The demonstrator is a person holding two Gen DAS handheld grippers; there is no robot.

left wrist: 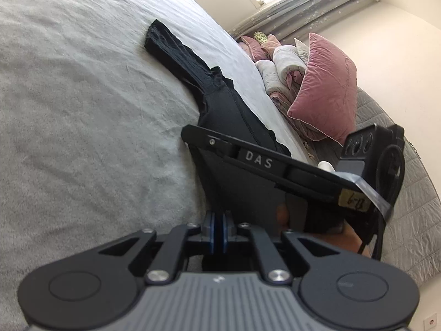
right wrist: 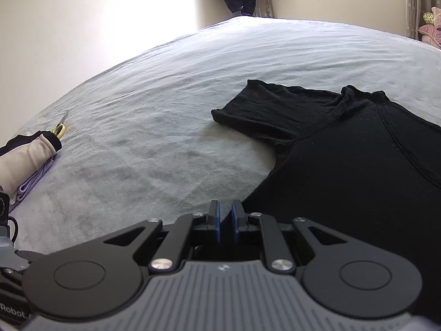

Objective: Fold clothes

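Left wrist view: your left gripper (left wrist: 219, 230) sits bottom centre, blue pads pressed together with only a sliver between them; black fabric lies right at the tips, but you can't tell whether any of it is pinched; black t-shirt (left wrist: 220, 110) runs from centre up to the upper middle, one sleeve stretched flat on the grey bedsheet (left wrist: 82, 110); your right gripper (left wrist: 264, 162) crosses the centre right of frame over the shirt, side-on, marked "DAS"; pink pillow (left wrist: 328, 93) and rolled bedding (left wrist: 284, 66) upper right, well apart from the shirt.

Right wrist view: your right gripper (right wrist: 226, 224) bottom centre, pads slightly parted; shirt edge sits in the gap, pads not visibly pressing it; t-shirt (right wrist: 358, 165) fills the right half, sleeve pointing to centre; folded garments (right wrist: 30, 162) at the left edge, small scissors (right wrist: 61, 127) just beside them.
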